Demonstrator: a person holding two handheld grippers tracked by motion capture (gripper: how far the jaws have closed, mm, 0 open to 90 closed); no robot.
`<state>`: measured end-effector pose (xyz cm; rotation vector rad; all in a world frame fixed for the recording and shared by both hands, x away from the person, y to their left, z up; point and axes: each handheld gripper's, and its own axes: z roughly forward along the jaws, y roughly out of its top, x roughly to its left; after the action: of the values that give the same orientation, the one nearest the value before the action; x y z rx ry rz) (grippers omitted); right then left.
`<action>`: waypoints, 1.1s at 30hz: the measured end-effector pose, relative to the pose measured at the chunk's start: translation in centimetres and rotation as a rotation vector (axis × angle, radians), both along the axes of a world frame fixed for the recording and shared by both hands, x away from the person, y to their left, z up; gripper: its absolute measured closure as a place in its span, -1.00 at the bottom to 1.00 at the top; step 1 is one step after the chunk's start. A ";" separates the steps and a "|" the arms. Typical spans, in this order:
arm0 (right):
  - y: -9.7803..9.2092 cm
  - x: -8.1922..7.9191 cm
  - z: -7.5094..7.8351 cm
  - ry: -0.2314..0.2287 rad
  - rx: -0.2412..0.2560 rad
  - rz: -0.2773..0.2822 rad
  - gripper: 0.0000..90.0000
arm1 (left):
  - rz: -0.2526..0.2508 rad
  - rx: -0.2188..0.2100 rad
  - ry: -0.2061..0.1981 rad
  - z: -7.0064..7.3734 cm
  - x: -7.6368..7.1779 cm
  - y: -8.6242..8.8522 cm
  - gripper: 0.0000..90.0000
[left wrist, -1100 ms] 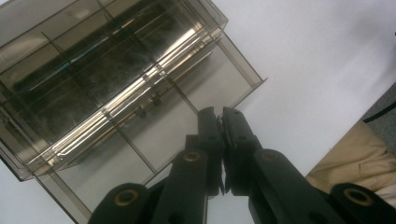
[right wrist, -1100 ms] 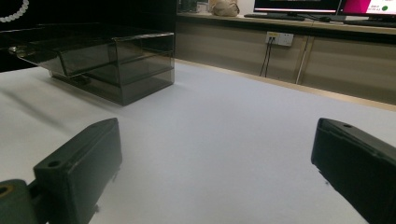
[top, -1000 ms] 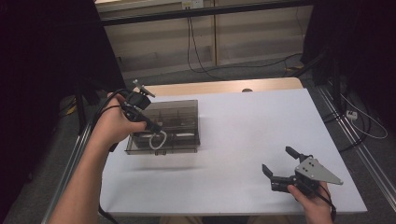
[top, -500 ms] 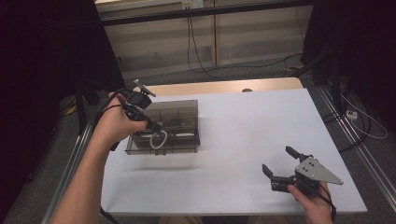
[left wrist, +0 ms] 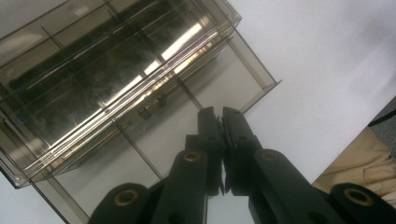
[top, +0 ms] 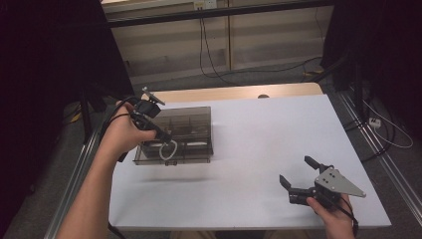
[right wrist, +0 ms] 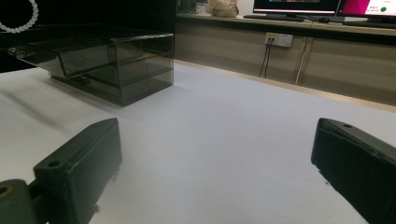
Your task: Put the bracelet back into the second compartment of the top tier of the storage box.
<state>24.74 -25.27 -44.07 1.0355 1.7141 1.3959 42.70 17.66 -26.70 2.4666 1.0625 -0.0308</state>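
A smoky clear plastic box (top: 191,124) with inner dividers stands at the left of the white table (top: 259,134). My left gripper (top: 165,136) hovers over the box's front part, shut on a white bead loop (top: 168,150) that hangs from its tips. In the left gripper view the jaws press together above the box (left wrist: 93,93); the loop is hidden there. My right gripper (top: 296,170) rests near the table's front right, open with nothing between its fingers. The right gripper view shows the box (right wrist: 112,60) far left and the bead loop (right wrist: 21,16) above it.
A wooden strip (top: 239,92) borders the table's far edge. Cables (top: 214,59) run along the floor behind it. Metal rails (top: 378,164) flank the table's right side. Monitors (right wrist: 327,7) stand on a bench in the right gripper view.
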 end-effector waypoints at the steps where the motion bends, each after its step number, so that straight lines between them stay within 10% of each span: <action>1: 0.0 0.0 0.0 -0.002 0.000 -0.002 -0.97 | 0.000 0.000 0.001 -0.2 0.1 0.1 0.94; 33: 0.0 0.1 -0.1 0.001 -0.001 0.003 -0.97 | 0.005 -0.006 -0.007 -1.4 1.2 -0.2 0.94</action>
<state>24.86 -25.26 -44.18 1.0334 1.7185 1.3962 43.92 17.45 -28.13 2.4574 1.0643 -0.0241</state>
